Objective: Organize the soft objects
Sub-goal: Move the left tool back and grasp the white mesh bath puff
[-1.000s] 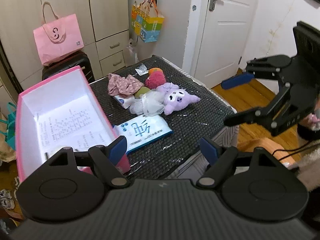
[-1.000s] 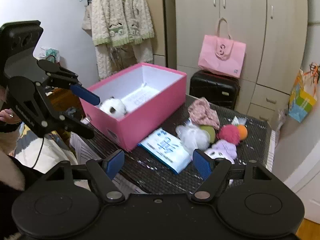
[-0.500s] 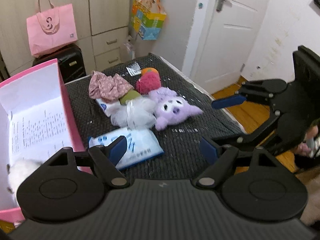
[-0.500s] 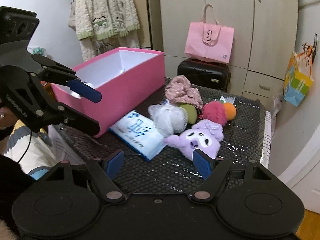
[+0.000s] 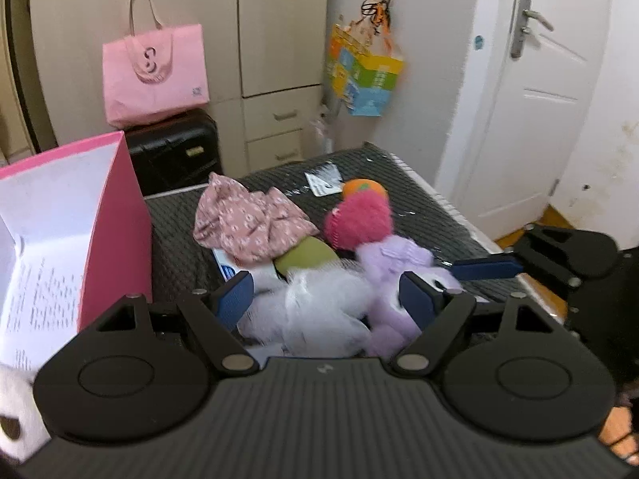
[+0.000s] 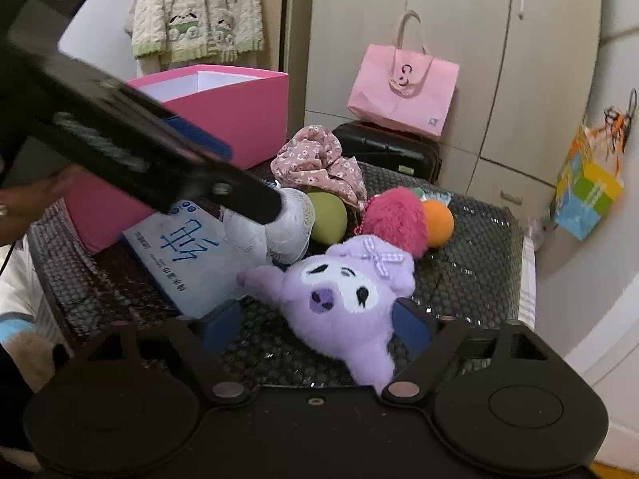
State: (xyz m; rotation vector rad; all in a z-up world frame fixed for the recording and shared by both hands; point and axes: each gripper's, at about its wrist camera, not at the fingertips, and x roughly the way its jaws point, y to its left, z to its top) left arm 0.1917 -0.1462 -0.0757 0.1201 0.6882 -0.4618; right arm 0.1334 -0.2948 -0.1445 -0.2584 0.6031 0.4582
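Both grippers hang low over the pile of soft things on the bench (image 6: 479,239), which wears a dark, knobbly mat. The left gripper (image 5: 327,299) is spread wide, and the white mesh puff (image 5: 319,311) sits in the gap between its blue pads; whether either pad touches the puff cannot be told, and nothing looks squeezed. The right gripper (image 6: 315,327) has its jaws opening, with the purple plush toy (image 6: 343,295) lying between them on the mat, not pinched.

Taking the purple plush toy as the landmark: the white mesh puff lies just beside it, toward the pink box (image 6: 223,115). Behind the plush toy, touching it, is a shaggy pink pompom (image 6: 395,219), with an orange ball (image 6: 439,219) pressed against the pompom's far side. A green ball (image 6: 327,217) rests between the puff and the pompom. Farther back, a floral pink cloth (image 6: 319,167) is heaped partly over the green ball. A blue-and-white tissue pack (image 6: 191,255) lies flat next to the plush toy's outstretched ear, reaching under the puff.

The pink box stands open-topped beyond the tissue pack, and a white furry toy (image 5: 16,419) shows inside it at the edge of the left wrist view.
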